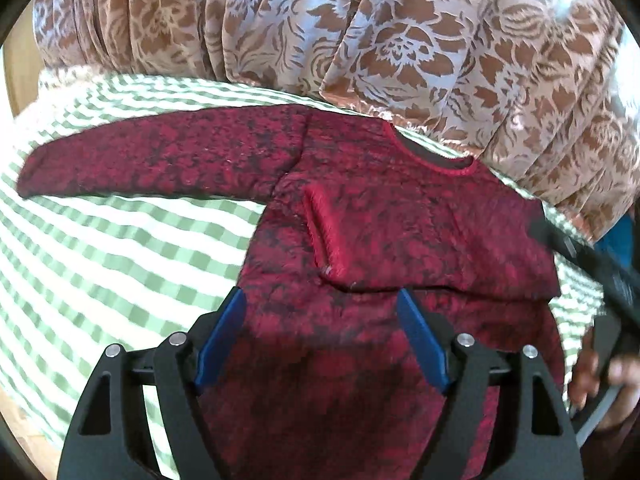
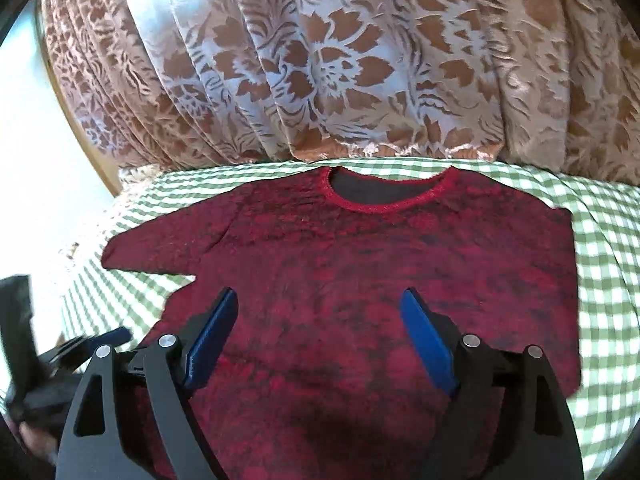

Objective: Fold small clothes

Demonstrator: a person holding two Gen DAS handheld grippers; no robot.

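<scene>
My left tongs hang wide open and empty over the red top's hem, its spread sleeve out at ten o'clock on the green-checked cloth, while my right tongs, equally agape and holding nothing, hover above its middle, neckline at twelve.

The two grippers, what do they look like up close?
Both look alike. The left gripper and right gripper each have two flat blue fingers on matte black angular linkage arms with triangular cut-outs, joined by round silver pins. No cables, markings or sleeves are visible.
</scene>
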